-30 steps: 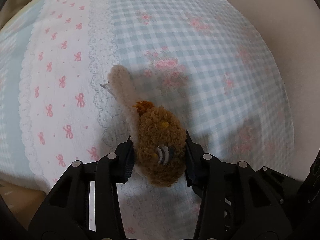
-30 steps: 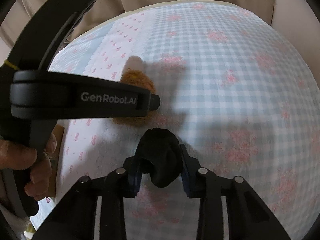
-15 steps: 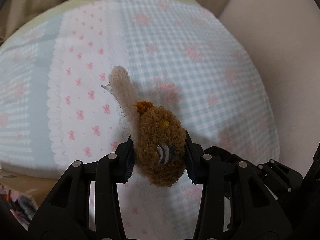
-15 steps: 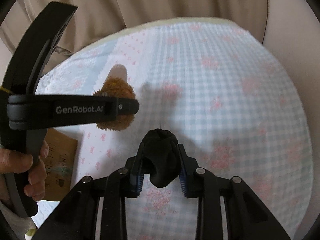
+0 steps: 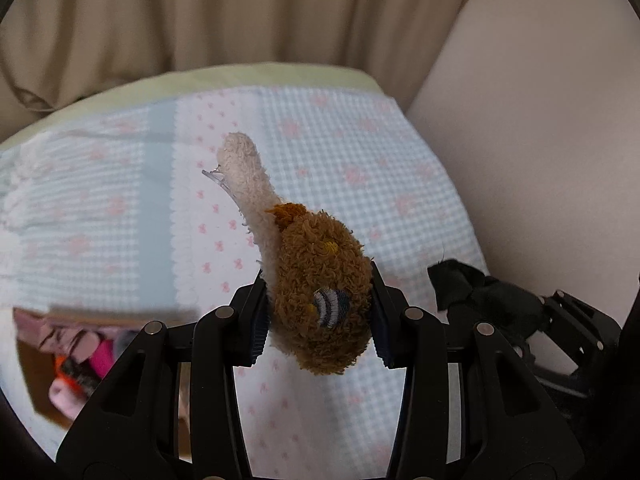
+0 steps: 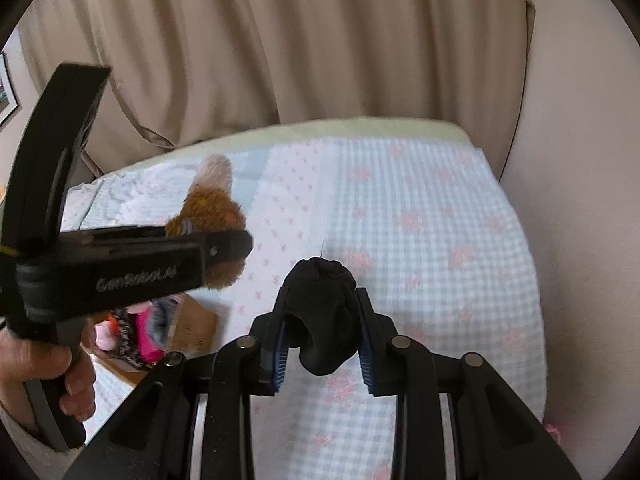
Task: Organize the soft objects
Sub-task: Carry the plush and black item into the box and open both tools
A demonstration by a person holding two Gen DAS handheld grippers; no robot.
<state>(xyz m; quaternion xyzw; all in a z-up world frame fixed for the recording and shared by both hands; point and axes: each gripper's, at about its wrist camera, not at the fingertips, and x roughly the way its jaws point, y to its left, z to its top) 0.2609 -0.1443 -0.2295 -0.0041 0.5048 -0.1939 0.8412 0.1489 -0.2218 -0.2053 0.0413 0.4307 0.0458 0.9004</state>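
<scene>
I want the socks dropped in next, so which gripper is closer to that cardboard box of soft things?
Left. The left gripper, shut on the brown fuzzy sock, hangs almost over the cardboard box; the right gripper, shut on the black sock, is farther out over the bed.

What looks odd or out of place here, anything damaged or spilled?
Only one small thing: a clear plastic tag fastener sticks out beside the cream tail of the brown plush toy. Nothing looks spilled or torn.
</scene>
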